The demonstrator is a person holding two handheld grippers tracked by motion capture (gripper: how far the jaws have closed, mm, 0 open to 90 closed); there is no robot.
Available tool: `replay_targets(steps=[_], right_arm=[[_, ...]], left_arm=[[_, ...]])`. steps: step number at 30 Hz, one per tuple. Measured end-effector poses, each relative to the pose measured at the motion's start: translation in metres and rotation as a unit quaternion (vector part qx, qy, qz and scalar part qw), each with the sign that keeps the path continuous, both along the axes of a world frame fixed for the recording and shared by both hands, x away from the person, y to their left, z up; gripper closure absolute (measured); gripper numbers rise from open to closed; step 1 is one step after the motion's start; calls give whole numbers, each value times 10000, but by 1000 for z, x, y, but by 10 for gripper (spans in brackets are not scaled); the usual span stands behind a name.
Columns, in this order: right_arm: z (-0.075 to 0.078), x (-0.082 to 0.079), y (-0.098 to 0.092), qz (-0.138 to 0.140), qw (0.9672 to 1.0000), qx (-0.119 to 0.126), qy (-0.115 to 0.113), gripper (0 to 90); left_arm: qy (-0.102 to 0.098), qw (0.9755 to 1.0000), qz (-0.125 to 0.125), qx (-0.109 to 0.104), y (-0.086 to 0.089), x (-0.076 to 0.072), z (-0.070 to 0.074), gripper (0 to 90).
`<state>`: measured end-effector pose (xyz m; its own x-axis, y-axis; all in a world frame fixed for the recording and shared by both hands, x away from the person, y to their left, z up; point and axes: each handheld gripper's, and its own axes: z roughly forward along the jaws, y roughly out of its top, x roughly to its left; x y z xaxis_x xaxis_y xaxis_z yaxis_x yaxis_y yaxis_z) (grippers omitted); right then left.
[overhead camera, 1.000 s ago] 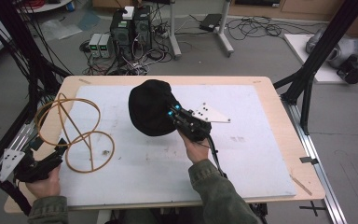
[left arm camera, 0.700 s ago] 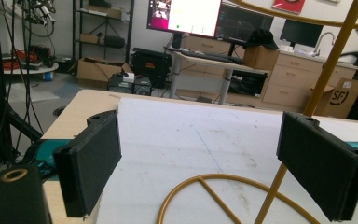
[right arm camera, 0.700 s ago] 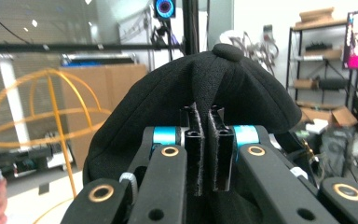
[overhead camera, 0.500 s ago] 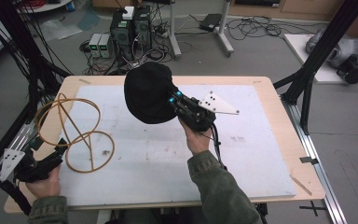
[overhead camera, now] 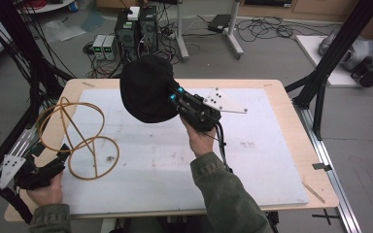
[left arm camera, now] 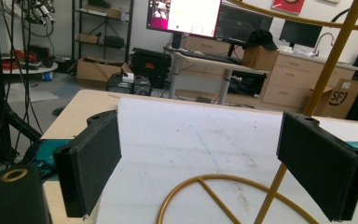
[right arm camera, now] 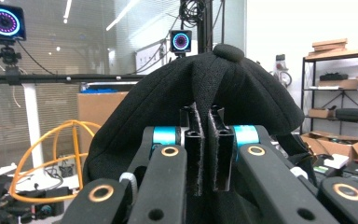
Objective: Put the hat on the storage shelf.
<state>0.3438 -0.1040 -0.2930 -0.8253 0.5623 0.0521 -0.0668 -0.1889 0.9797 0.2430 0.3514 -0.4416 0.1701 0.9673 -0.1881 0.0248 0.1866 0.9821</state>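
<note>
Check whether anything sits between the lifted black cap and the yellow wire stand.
Nothing visible does: the black fabric cap, pinched in the right tool, hangs above bare white mat beside the yellow wire-hoop stand.

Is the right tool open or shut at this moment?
Shut on the black cap: the right tool shows its jaws pinched together on cap fabric, holding it off the table.

light: dim, even indoor | shadows: soft | focus: slightly soft | glare: bright backlit windows

black cap [overhead camera: 145,92], yellow wire frame [overhead camera: 73,138], white tabletop [overhead camera: 252,160]
</note>
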Motion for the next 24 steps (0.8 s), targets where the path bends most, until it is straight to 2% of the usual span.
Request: replay_targets(steps=[13, 24], right_arm=[[14, -1, 30, 284, 9995, 73, -91, 872], [28, -7, 70, 691, 9973, 121, -203, 871]], left_arm=[[-16, 10000, 24, -19, 1, -1, 0, 139], [-29, 10000, 22, -62, 0, -4, 0, 139]])
